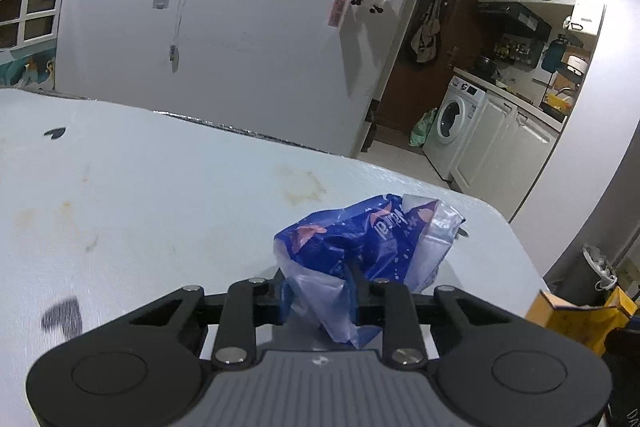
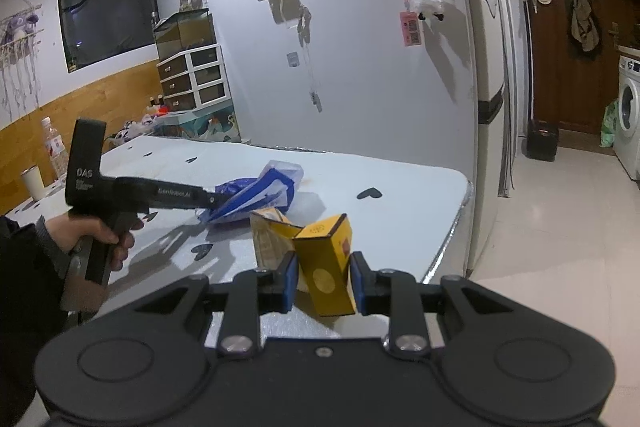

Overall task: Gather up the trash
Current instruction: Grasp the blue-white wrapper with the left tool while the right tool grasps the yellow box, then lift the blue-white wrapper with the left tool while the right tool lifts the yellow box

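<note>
A crumpled blue and clear plastic wrapper (image 1: 368, 247) lies on the white table (image 1: 160, 187), and my left gripper (image 1: 320, 297) is shut on its near end, the film bunched between the pads. From the right wrist view the same wrapper (image 2: 256, 197) shows pinched at the tip of the left gripper (image 2: 218, 201), which a hand (image 2: 100, 231) holds. My right gripper (image 2: 324, 281) is shut on a yellow cardboard box (image 2: 328, 267), torn open at its top, held just above the table (image 2: 400, 183). That box (image 1: 576, 319) shows at the right edge of the left wrist view.
Small black heart marks (image 2: 368, 193) dot the tablecloth. A plastic bottle (image 2: 54, 147) and a white cup (image 2: 32, 183) stand at the table's far left. A wall (image 2: 360, 67) with hanging items backs the table. A bin (image 1: 600, 267) stands on the floor past the right edge.
</note>
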Motion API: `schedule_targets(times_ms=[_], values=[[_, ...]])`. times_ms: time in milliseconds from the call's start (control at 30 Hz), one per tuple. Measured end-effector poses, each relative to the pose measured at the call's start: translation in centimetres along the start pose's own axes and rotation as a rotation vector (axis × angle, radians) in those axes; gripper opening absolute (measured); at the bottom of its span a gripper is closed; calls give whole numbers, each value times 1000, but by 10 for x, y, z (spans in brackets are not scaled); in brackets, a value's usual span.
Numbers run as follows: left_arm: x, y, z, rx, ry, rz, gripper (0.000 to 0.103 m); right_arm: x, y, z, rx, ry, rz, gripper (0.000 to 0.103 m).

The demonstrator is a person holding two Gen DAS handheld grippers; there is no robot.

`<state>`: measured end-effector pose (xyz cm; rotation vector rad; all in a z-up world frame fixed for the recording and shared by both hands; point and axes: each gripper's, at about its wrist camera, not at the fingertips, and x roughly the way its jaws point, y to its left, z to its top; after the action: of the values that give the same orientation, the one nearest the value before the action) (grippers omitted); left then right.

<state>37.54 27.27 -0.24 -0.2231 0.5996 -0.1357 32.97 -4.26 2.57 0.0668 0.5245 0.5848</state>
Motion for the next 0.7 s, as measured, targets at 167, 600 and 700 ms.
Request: schedule_targets(times_ms=[167,600,700], values=[[-20,-13,-17,2,-4,6,26,-12,1,-5,19,-1,19,28],[-79,-33,-57,-43,-45,49,24,-46,42,-40,-105,47,116,29],[-87,-36,-62,-52,-54,46,24,-55,56,-50,-167,72,150,31]])
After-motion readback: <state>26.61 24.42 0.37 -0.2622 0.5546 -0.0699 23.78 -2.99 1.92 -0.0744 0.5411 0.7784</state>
